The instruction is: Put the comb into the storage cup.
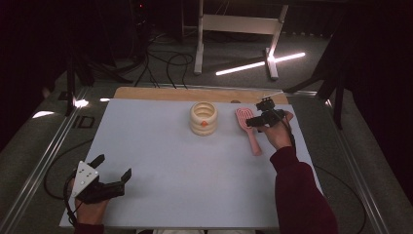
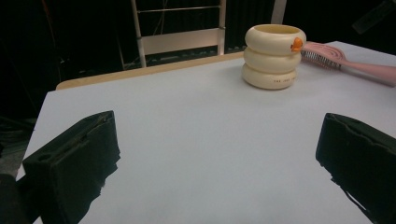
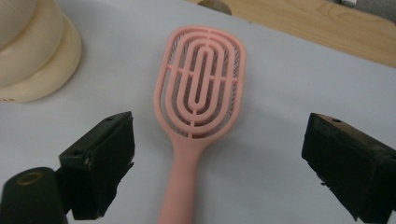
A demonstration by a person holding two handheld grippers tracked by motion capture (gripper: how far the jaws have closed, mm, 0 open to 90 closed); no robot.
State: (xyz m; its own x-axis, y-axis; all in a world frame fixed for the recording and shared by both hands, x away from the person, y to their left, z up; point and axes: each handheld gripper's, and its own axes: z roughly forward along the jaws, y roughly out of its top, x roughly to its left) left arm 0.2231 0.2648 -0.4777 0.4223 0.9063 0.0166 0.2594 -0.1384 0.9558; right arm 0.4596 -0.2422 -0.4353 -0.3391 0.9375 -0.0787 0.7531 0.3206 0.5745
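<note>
A pink hairbrush [image 1: 249,129] lies flat on the white board [image 1: 170,161] at the far right, head away from me, handle toward me. My right gripper [image 1: 256,114] hovers just over its head, open; in the right gripper view the brush [image 3: 201,84] sits between the wide-apart jaws of this gripper [image 3: 217,135], untouched. A cream ringed cup [image 1: 204,118] with an orange spot stands left of the brush, also seen as the cup [image 3: 32,56] and the cup [image 2: 273,56]. My left gripper [image 1: 114,166] rests open at the near left corner, its jaws [image 2: 217,135] holding nothing.
A wooden table edge [image 1: 195,93] runs behind the board. Metal rails [image 1: 44,161] flank the table. Beyond it stand a white frame [image 1: 234,24], a bright light strip [image 1: 260,63] and cables [image 1: 170,63] on the dark floor.
</note>
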